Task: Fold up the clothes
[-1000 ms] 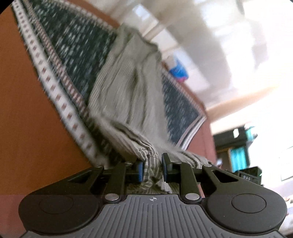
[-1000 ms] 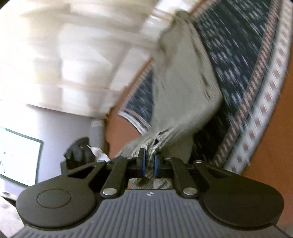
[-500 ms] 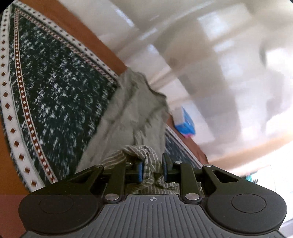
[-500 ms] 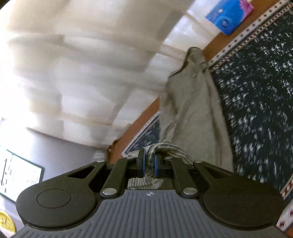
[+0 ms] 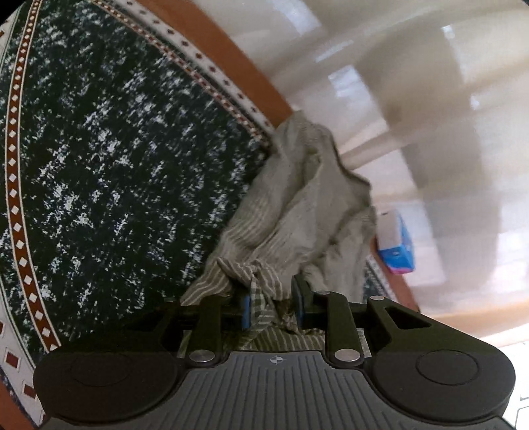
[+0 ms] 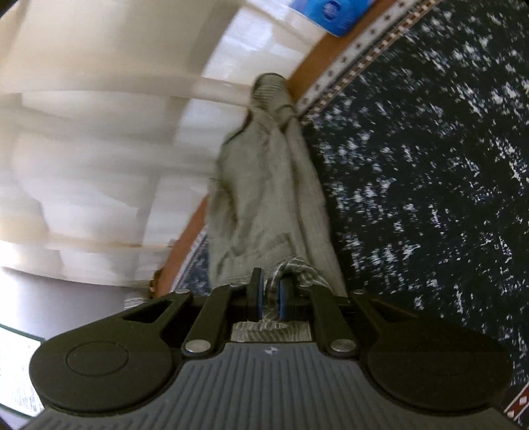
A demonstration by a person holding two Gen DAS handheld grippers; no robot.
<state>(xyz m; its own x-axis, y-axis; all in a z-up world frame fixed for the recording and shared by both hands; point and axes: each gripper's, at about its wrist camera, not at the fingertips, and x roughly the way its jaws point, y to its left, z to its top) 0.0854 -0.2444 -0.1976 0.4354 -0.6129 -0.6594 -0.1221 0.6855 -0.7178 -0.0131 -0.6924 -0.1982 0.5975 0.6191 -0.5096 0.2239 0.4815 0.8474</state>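
A grey-green striped garment [image 5: 297,211] lies bunched along the far edge of the dark speckled table cloth [image 5: 115,149]. My left gripper [image 5: 271,306] sits at the garment's near end. Its jaws are opening, and a crumpled fold of the fabric rests loosely between the blue pads [image 5: 246,307]. In the right wrist view the same garment [image 6: 264,198] stretches away from me as a long narrow fold. My right gripper [image 6: 270,299] is shut on its near striped hem, low over the cloth [image 6: 429,182].
The cloth has a white and red patterned border [image 5: 20,231] and covers an orange-brown table [image 5: 231,59]. A blue box [image 5: 396,244] stands on the table's far edge, also the blue box [image 6: 330,13] in the right view. Pale floor tiles [image 6: 99,132] lie beyond.
Both grippers have carried the garment's near end forward and down over the rest of it. The left jaws have spread apart, loosening the fabric; the right jaws stay clamped.
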